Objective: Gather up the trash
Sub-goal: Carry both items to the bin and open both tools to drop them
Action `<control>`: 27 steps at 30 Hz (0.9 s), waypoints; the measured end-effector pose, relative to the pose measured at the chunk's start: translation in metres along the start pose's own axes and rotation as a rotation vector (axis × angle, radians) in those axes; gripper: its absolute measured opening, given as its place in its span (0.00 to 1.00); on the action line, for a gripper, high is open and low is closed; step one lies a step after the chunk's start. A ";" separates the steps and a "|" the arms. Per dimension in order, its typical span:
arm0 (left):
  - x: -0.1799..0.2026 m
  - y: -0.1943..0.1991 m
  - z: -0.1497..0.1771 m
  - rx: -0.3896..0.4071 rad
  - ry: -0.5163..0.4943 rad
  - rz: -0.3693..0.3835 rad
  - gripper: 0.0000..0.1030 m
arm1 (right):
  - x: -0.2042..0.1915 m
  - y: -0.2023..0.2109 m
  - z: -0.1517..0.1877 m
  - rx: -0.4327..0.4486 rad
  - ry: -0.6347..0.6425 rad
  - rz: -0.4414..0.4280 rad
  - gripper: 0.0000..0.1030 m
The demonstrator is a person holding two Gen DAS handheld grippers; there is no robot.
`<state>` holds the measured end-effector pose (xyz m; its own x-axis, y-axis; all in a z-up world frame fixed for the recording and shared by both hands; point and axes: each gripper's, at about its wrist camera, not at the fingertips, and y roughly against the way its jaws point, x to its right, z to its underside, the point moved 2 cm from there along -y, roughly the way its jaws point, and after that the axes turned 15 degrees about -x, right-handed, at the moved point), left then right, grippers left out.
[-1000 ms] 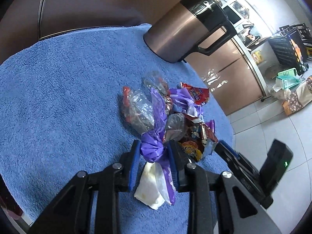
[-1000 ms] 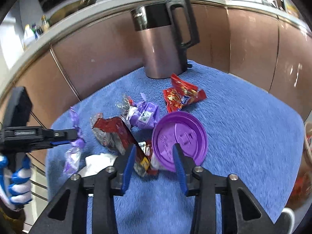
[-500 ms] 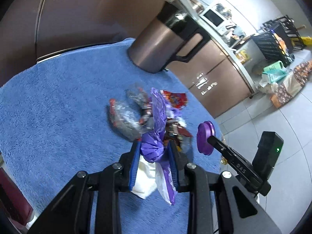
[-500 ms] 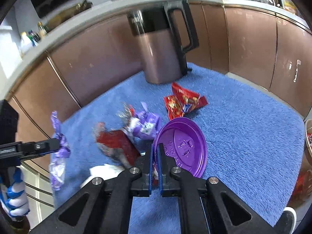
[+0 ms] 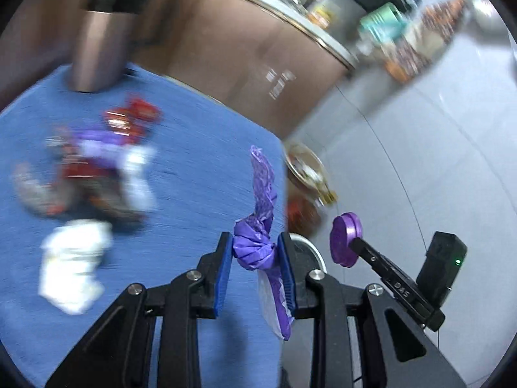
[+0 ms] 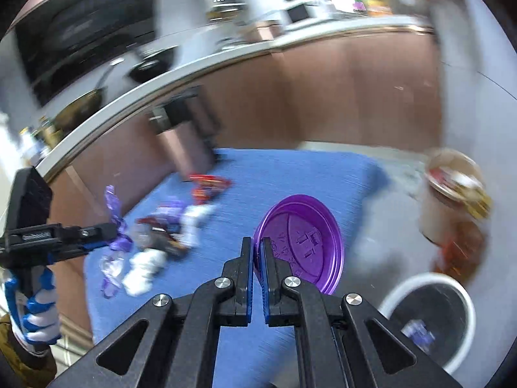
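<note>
A: Landmark is the blue towel [image 5: 194, 168] over the desk. Start at its left end, left wrist view.

B: Blurred. A brown jug [image 5: 97, 55] stands at the towel's far left corner. Nearer than the jug, a heap of wrappers [image 5: 97, 168], red and purple, lies on the towel. A crumpled white tissue [image 5: 72, 271] lies just nearer than the heap, also on the towel.

A: Left gripper?

B: Left gripper [image 5: 256, 252] hangs above the towel's right edge, jaws closed on a twisted purple wrapper [image 5: 258, 226]. One tail stands up above the jaws, one hangs below.

A: Past the right edge of the towel?

B: Off the towel, over the floor. Right gripper [image 6: 257, 258] has its jaws pinched on the rim of a purple lid [image 6: 300, 239], the lid held edge-on to the jaws, lifted off the towel. From the right wrist view the lid sits over the towel's right corner.

A: Further right?

B: A white-rimmed bin [image 6: 429, 317] on the floor, right of the towel and lower, dark liner, something purple inside, too blurred to name. Beyond the bin, a tan container [image 6: 452, 194] with stuff heaped on top, beside the towel's right edge.
</note>
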<state>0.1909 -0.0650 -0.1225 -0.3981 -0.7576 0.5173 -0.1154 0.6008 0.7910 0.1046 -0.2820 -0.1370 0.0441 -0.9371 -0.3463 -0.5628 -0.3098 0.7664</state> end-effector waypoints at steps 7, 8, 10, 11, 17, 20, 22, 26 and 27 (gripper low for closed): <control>0.100 -0.109 -0.026 -0.166 -0.146 0.022 0.26 | 0.119 0.011 0.037 -0.016 -0.262 0.092 0.05; 0.112 -0.124 -0.029 -0.182 -0.162 0.018 0.26 | 0.129 0.009 0.041 -0.019 -0.288 0.093 0.05; 0.134 -0.153 -0.034 -0.214 -0.189 0.012 0.26 | 0.152 0.012 0.050 -0.023 -0.334 0.090 0.05; 0.145 -0.167 -0.036 -0.228 -0.202 0.000 0.26 | 0.163 0.009 0.053 -0.028 -0.356 0.090 0.05; 0.180 -0.222 -0.040 -0.262 -0.238 -0.044 0.30 | 0.197 0.009 0.058 -0.025 -0.421 0.100 0.07; 0.187 -0.234 -0.041 -0.275 -0.232 -0.024 0.42 | 0.210 0.013 0.064 -0.015 -0.452 0.134 0.11; 0.187 -0.233 -0.043 -0.273 -0.231 -0.015 0.48 | 0.211 0.015 0.065 -0.006 -0.459 0.150 0.17; 0.187 -0.221 -0.041 -0.266 -0.231 0.005 0.49 | 0.208 0.023 0.068 0.017 -0.466 0.175 0.22; 0.186 -0.215 -0.040 -0.261 -0.232 0.007 0.49 | 0.208 0.025 0.067 0.022 -0.465 0.177 0.22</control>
<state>0.1782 -0.3453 -0.1834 -0.5978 -0.6572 0.4590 0.1129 0.4978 0.8599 0.0438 -0.4737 -0.2260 -0.4238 -0.8024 -0.4202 -0.5459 -0.1439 0.8254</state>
